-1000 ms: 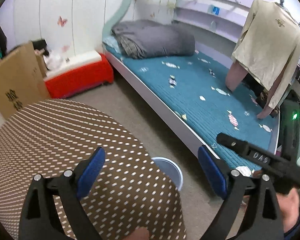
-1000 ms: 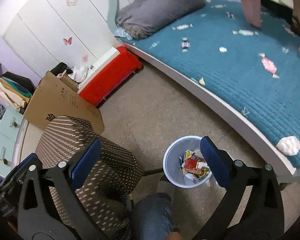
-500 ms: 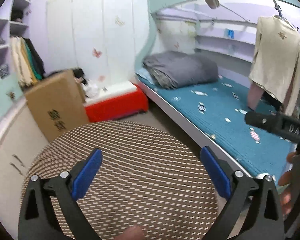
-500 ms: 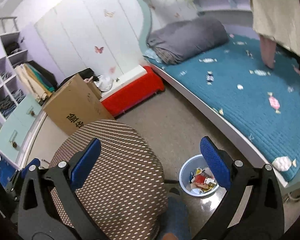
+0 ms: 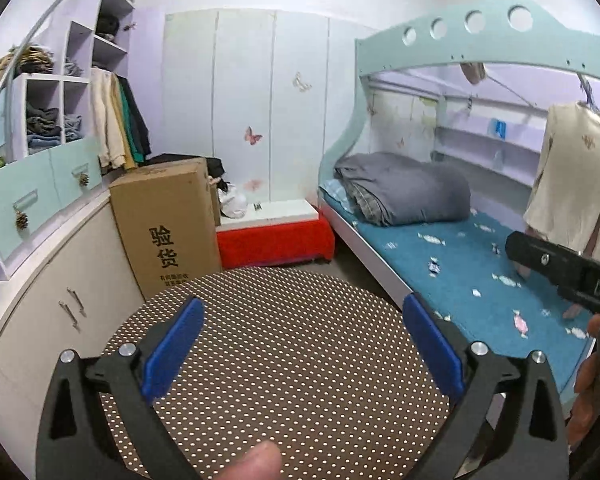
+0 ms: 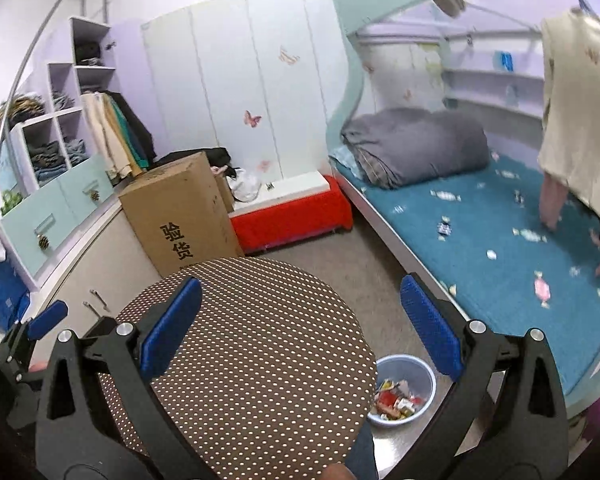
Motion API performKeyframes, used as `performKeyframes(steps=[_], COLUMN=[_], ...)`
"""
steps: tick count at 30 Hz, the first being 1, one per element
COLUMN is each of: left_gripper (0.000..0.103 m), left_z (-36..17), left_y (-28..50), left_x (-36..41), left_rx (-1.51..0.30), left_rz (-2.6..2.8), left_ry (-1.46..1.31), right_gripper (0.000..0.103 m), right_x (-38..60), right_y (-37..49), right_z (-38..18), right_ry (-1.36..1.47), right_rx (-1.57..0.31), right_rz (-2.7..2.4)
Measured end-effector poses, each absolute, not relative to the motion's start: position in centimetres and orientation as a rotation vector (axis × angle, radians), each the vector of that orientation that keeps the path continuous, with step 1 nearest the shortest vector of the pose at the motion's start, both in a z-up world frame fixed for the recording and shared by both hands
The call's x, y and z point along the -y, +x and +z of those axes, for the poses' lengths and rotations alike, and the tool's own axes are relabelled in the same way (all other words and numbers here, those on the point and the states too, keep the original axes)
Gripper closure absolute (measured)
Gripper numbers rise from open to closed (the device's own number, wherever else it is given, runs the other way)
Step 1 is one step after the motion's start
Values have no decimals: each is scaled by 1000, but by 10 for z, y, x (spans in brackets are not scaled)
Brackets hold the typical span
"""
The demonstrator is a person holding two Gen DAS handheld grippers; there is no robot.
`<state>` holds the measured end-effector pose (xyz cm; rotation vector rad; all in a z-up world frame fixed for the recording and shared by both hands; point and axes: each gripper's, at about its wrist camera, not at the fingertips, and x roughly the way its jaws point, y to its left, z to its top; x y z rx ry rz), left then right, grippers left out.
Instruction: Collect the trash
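Both grippers, left [image 5: 300,344] and right [image 6: 300,320], have jaws apart, empty. Wrappers [image 6: 444,227] on the bed [image 6: 500,240] look light and crinkly; pinch the twisted ends.

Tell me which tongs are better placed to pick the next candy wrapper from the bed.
Probably the right tongs: both are open and empty, but the wrappers on the blue bed lie on their side; the left tongs are farther away.

The table [image 6: 252,360] sits right under the right hand-held gripper [image 6: 300,328]. The bin [image 6: 406,390] stands on the floor to its right, with trash [image 6: 394,400] inside. The bed [image 6: 500,248] lies farther right, and the box [image 6: 180,216] stands ahead on the left.
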<state>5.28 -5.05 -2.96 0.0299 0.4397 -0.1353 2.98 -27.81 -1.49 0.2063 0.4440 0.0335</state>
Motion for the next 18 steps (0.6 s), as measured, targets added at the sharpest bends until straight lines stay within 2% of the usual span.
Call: performKeyframes(steps=[18], left_gripper=[5], left_z=[11], left_y=[5], left_x=[26], left_rx=[-321], left_rz=[-79], left_ry=[-57], right_gripper=[6], right_x=[240], right_y=[-12], right_z=[25], right_ry=[111], right_rx=[-311], right_rz=[2])
